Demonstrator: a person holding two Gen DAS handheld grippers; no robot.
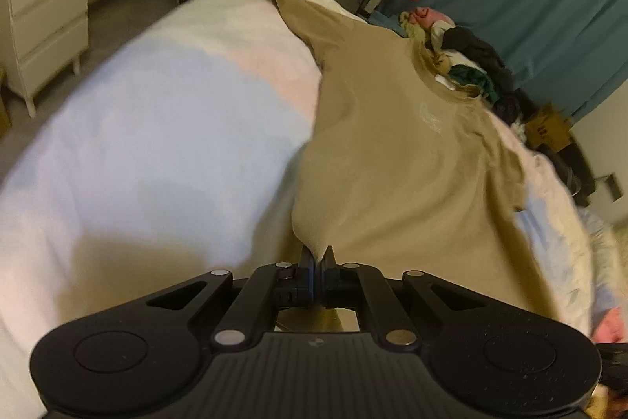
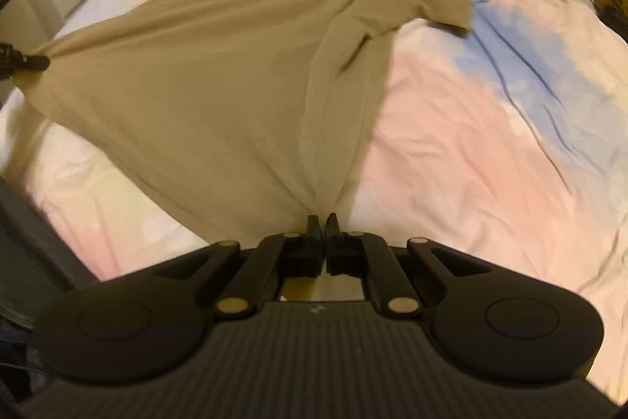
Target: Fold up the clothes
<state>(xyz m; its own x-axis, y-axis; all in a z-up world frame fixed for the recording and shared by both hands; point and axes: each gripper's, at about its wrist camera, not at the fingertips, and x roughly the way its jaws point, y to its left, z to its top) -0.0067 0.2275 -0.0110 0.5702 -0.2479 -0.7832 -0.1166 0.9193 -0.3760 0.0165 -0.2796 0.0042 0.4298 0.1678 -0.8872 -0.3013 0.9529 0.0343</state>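
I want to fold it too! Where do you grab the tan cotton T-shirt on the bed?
Grab the tan cotton T-shirt by its two bottom hem corners, coming from the near edge of the bed. The collar points away, and the left gripper and right gripper already pinch there.

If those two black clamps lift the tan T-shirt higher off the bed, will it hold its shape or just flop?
It will probably flop. The tan T-shirt already puckers into gathers where the right gripper and left gripper pinch its hem with closed jaws, so the cloth looks soft. It seems light and thin, stretched taut between them; the loose sleeve would likely dangle. Unlikely to slip.
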